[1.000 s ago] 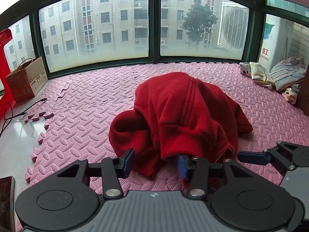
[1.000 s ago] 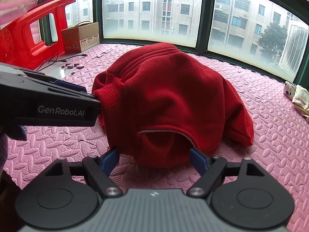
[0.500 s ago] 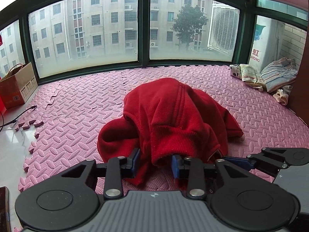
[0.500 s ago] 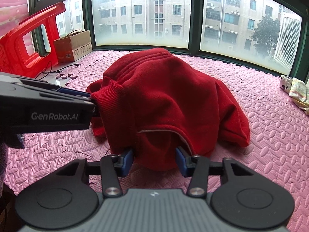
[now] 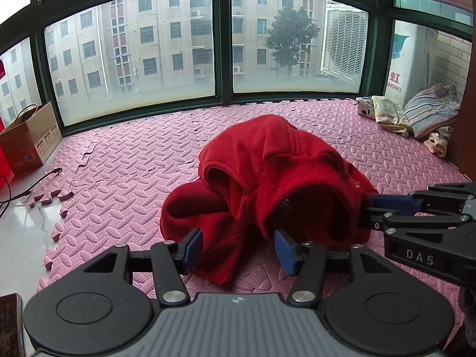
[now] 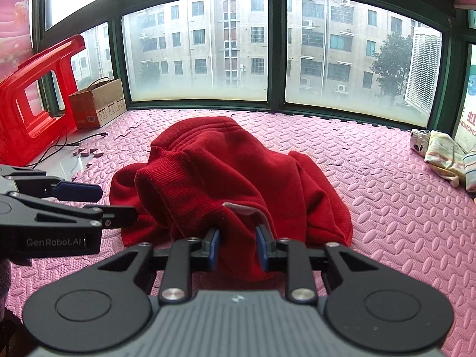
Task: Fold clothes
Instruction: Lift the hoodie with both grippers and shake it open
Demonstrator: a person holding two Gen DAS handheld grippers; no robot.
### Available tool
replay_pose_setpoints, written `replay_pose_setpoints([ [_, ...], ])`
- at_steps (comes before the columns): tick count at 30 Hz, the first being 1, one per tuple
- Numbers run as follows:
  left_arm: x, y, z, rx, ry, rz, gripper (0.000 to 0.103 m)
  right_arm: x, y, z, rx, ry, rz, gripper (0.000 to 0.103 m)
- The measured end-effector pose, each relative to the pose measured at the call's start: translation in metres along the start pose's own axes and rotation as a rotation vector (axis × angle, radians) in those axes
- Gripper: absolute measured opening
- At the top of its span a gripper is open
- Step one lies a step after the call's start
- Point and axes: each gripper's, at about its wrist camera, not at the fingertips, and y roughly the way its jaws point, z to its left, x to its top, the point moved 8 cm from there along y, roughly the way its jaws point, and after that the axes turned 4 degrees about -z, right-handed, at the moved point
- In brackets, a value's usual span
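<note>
Both tongs sit low at the sweater's (image 6: 238, 178) near edge. Right tongs (image 6: 236, 248) pinch a fold of its hem, which hides the pad faces; left tongs (image 5: 238, 248) gape, cloth between them ungripped. Beyond, the sweater heaps on the pink mat (image 5: 125, 166), sleeves buried.

Wide open pink foam mat (image 5: 128, 172) left of the red garment (image 5: 267, 178), bare all the way to the window wall. Clear mat too behind the heap and off to its right (image 6: 401, 208). Blocked at the far left by a cardboard box (image 6: 98, 107), a red plastic stool (image 6: 32, 95) and a loose black cable (image 5: 17, 196) trailing over bare floor. Crowded far right corner: folded clothes pile (image 5: 416, 113). Up close, right tongs (image 6: 237, 245) hemmed in by cloth; left tongs (image 5: 238, 250) straddling the heap's edge.
</note>
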Motion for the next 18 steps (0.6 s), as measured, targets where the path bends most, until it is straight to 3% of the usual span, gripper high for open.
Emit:
replay_pose_setpoints([
  [5,-0.004,0.012,-0.001,0.005,0.006,0.028,0.057,0.014,0.001,-0.013,-0.021,-0.004,-0.024,0.025],
  [13,0.011,0.027,-0.015,-0.046,0.01,-0.004,0.057,0.027,0.002,-0.024,-0.008,0.027,-0.048,0.025],
  [18,0.02,0.039,-0.016,-0.051,0.031,-0.02,0.036,0.034,0.002,-0.026,0.001,0.016,-0.064,0.019],
])
